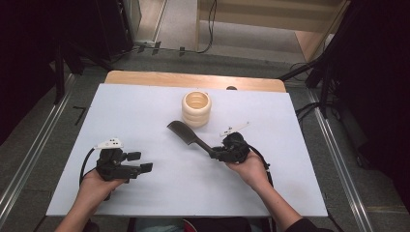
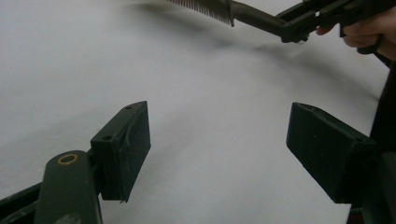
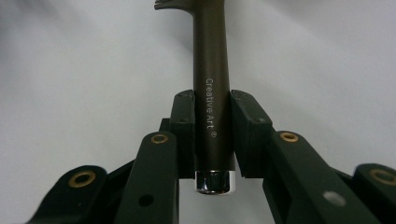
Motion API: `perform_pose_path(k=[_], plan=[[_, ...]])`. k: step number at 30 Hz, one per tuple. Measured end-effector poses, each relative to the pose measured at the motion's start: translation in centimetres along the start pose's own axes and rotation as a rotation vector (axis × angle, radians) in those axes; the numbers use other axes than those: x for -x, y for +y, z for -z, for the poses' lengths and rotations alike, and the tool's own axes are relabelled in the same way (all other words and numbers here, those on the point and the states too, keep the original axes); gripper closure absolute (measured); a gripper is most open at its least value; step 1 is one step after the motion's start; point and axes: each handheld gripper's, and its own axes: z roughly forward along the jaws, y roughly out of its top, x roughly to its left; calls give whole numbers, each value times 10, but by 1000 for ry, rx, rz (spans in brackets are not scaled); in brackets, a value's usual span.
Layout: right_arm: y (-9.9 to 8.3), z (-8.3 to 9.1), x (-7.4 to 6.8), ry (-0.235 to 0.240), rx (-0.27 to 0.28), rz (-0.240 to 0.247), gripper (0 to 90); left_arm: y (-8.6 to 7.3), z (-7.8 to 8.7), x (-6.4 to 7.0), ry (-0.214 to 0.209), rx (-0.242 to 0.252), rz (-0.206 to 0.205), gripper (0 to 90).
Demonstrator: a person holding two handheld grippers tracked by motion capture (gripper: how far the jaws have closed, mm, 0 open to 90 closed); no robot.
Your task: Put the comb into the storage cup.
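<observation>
The dark comb [image 1: 186,133] was in my right gripper [image 1: 216,153], held off the white table [image 1: 145,111] near its middle, a little toward my right side. Its toothed end pointed away from me and to the left, toward the cream ribbed cup [image 1: 197,108] that stood farther back on the table, near the comb's tip but apart from it. In the right gripper view my two jaws were pressed against either side of the comb's round handle [image 3: 212,98], pinching it low down, with the shiny metal end cap [image 3: 214,182] poking out just behind the pads. White lettering reading "Creative Art" ran along the handle between the jaws. The teeth were barely visible at the top edge of that view.

My right hand [image 1: 249,166] wrapped the gripper body from below, the cable looping off past my wrist.

My left gripper [image 1: 137,162] was well apart from the comb, over the near left part of the table, pointing right. Its jaws stood spread wide with nothing between them, just bare white surface beneath. From the left gripper view I could see the comb's teeth [image 2: 205,8] and the right gripper [image 2: 299,25] clamped on the handle at the top of the frame. My left hand [image 1: 99,181] gripped the tool from behind.
</observation>
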Motion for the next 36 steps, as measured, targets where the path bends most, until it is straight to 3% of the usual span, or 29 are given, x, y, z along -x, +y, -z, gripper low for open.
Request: perform_pose_path(k=[14,25,36], plan=[[7,10,-16,2,94,16,704,16,-6,8,-16,24,69,232],[15,4,-32,-20,154,14,704,28,-9,11,4,43,89,233],[18,-3,-47,-47,261,14,704,40,-9,16,21,59,82,233]])
